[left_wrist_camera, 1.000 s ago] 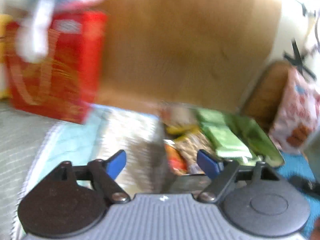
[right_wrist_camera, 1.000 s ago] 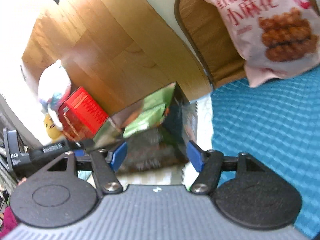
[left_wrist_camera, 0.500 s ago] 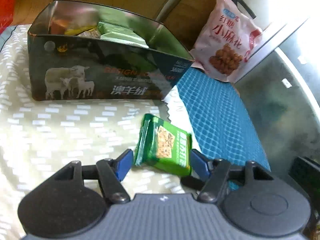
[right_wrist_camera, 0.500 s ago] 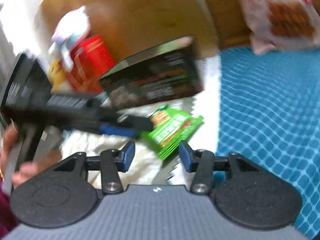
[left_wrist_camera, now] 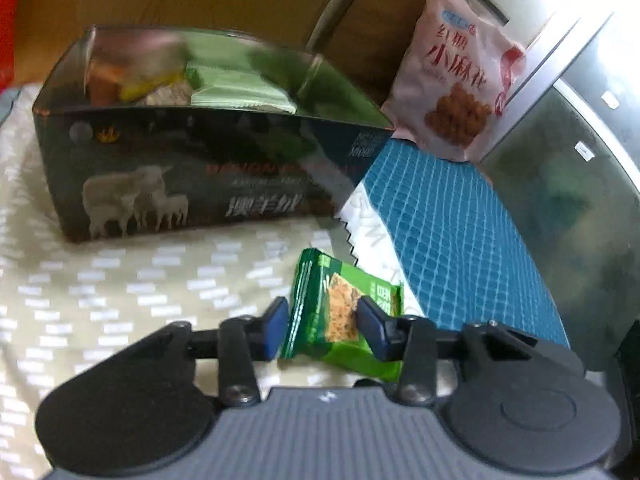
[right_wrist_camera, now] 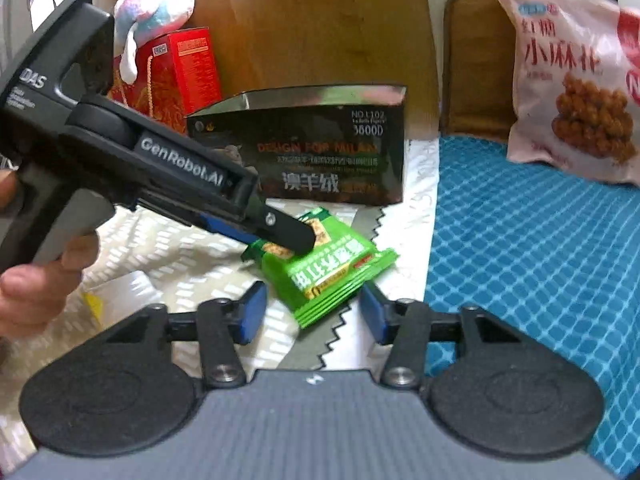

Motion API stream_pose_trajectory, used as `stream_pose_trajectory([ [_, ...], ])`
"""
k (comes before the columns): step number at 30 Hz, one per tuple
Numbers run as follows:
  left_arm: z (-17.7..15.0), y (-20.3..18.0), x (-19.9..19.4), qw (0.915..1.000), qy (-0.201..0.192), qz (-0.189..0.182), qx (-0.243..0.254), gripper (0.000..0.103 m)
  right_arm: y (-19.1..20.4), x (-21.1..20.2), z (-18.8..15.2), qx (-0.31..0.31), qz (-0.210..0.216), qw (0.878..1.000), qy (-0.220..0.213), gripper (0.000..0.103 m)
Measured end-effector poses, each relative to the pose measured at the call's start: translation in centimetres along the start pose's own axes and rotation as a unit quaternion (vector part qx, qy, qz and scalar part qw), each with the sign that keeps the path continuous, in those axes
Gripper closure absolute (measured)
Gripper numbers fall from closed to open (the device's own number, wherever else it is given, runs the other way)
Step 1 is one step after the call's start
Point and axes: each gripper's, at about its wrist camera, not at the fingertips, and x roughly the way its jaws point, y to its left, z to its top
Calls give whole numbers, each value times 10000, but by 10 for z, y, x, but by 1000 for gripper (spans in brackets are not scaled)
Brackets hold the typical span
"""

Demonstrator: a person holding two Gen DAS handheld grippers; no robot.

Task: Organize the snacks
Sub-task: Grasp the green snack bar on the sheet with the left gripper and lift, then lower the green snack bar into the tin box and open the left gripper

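A green snack packet [left_wrist_camera: 340, 312] lies on the pale patterned cloth [left_wrist_camera: 120, 300] in front of a dark open box [left_wrist_camera: 192, 176] that holds several snacks. My left gripper [left_wrist_camera: 322, 330] has closed its blue pads onto the packet's two sides. The packet also shows in the right wrist view [right_wrist_camera: 320, 264], with the left gripper [right_wrist_camera: 280, 236] on its far end. My right gripper [right_wrist_camera: 312, 312] is open, its pads astride the packet's near end without touching it. The box stands behind in that view [right_wrist_camera: 320, 152].
A pink snack bag [right_wrist_camera: 572, 80] leans against a chair back at the rear right, over a blue mesh mat [right_wrist_camera: 540, 248]. A red box [right_wrist_camera: 176, 76] with a plush toy [right_wrist_camera: 156, 12] stands behind the dark box. A wooden panel [right_wrist_camera: 320, 20] backs the scene.
My left gripper has swung down from the box to the green packet and closed on it. My right gripper has dropped toward the packet's near end and stays open.
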Motion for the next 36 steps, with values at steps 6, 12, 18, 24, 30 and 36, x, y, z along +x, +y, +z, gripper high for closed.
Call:
stream_pose_trajectory([
  [6, -7, 10, -29, 9992, -276, -235, -139, 71, 12, -5, 12, -212, 154, 9988, -403, 63],
  [12, 17, 20, -82, 9934, -1115, -215, -161, 71, 31, -4, 54, -559, 253, 9909, -1199, 63],
  [18, 56, 41, -94, 9863, -1602, 259, -297, 70, 35, 41, 96, -552, 439, 9889, -1308, 64],
  [24, 76, 62, -77, 9830, -1624, 771, -386, 70, 45, 76, 104, -764, 265, 9889, -1247, 64],
  [30, 76, 68, -61, 9833, -1524, 946, -312, 70, 47, 83, 103, -889, 241, 9877, -1263, 63],
  [36, 68, 62, -62, 9770, -1679, 1307, -150, 66, 49, 69, 98, -896, 175, 9867, -1346, 63],
])
